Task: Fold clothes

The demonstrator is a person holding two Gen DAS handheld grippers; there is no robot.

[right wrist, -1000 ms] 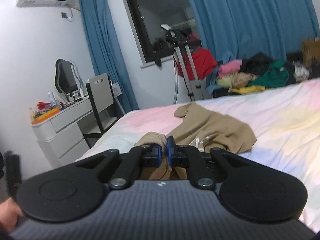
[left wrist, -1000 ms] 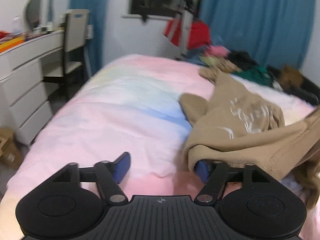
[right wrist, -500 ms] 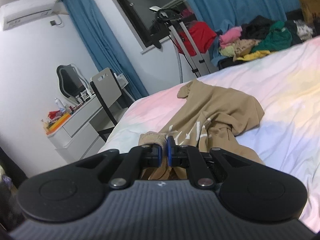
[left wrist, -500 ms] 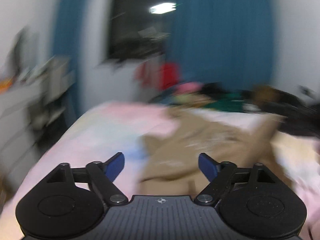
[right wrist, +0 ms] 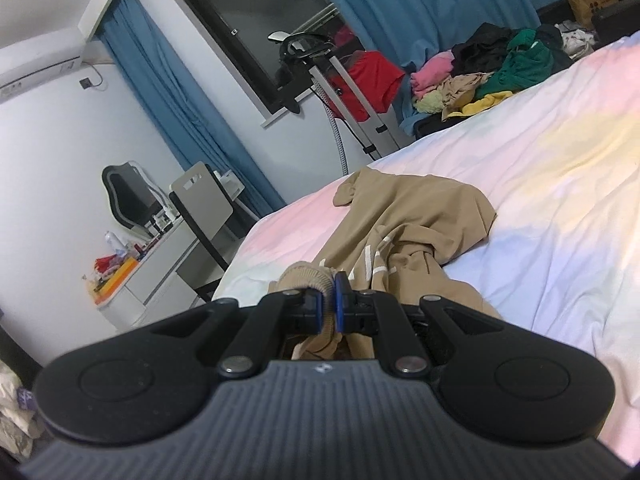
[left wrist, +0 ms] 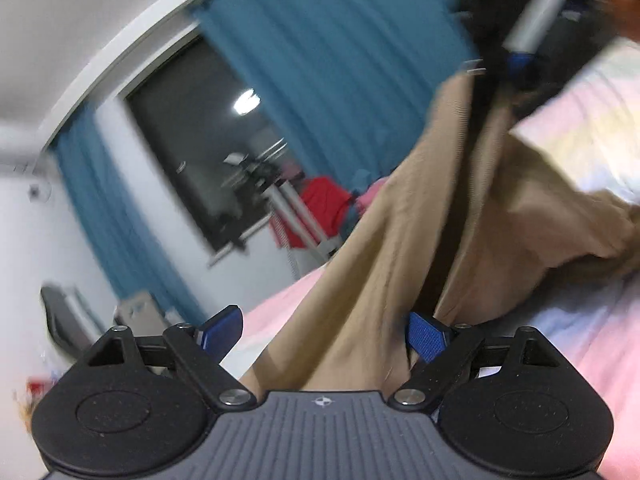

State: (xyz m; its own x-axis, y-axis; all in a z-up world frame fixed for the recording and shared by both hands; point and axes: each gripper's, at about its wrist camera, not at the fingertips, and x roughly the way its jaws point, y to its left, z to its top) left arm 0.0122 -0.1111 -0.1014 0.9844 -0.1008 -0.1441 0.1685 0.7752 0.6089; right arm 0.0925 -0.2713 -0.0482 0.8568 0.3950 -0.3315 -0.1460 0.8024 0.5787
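Sweatshirt (right wrist: 404, 220) on bed (right wrist: 560, 184), clothes pile (right wrist: 488, 68) behind, desk (right wrist: 160, 264) left

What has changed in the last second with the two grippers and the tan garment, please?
The left gripper rolled and swung over to the tan garment; its jaws have just been opening, and the cloth now lies between them, not pinched. The right gripper stayed shut on the ribbed cuff, lifting the cloth slightly. The bed is unchanged.

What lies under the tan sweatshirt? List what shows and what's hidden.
Under the tan sweatshirt lies the pastel bedsheet, visible all round it. The sheet directly beneath is covered. The right gripper pinches its ribbed cuff, hiding what's below.
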